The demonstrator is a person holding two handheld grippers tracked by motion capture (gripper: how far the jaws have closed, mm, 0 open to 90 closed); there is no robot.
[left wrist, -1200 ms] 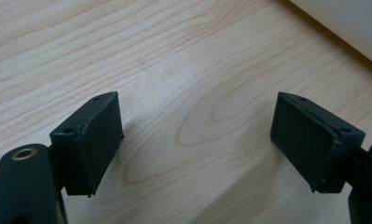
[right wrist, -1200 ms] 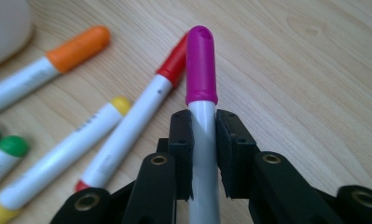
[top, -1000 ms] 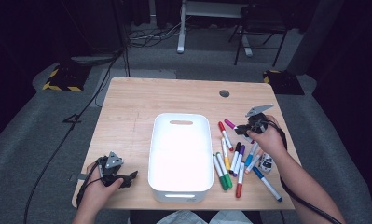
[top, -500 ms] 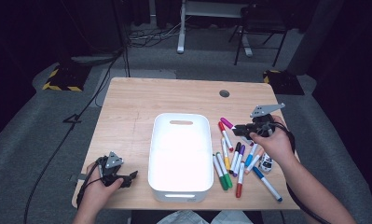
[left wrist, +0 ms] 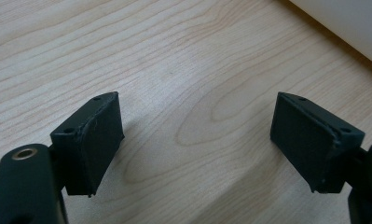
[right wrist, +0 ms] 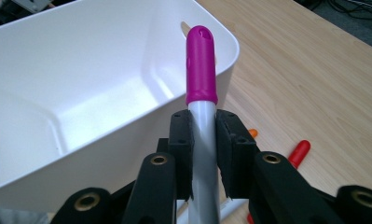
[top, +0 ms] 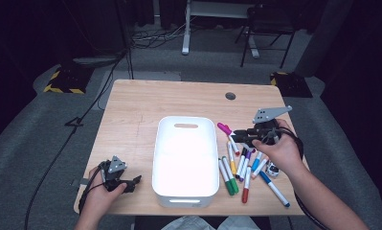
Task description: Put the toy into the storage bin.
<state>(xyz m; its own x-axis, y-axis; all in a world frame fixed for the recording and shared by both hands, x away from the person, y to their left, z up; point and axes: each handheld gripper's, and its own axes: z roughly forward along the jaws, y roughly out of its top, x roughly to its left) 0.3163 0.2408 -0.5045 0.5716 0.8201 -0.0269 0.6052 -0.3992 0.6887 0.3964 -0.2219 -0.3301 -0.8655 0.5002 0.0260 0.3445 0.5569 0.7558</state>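
Right gripper view: right hand-held gripper (right wrist: 203, 154) clamped on magenta-capped marker (right wrist: 201, 70) at grey barrel, just beside white bin (right wrist: 58, 70). Judged light, rigid, slippery; mid-barrel hold advised. Left hand-held gripper (left wrist: 197, 140) parted, empty.

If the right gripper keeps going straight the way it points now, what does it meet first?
Most likely the white bin: the right gripper, shut on the magenta-capped marker, aims at its near rim. It may pass just above; depth is unclear.
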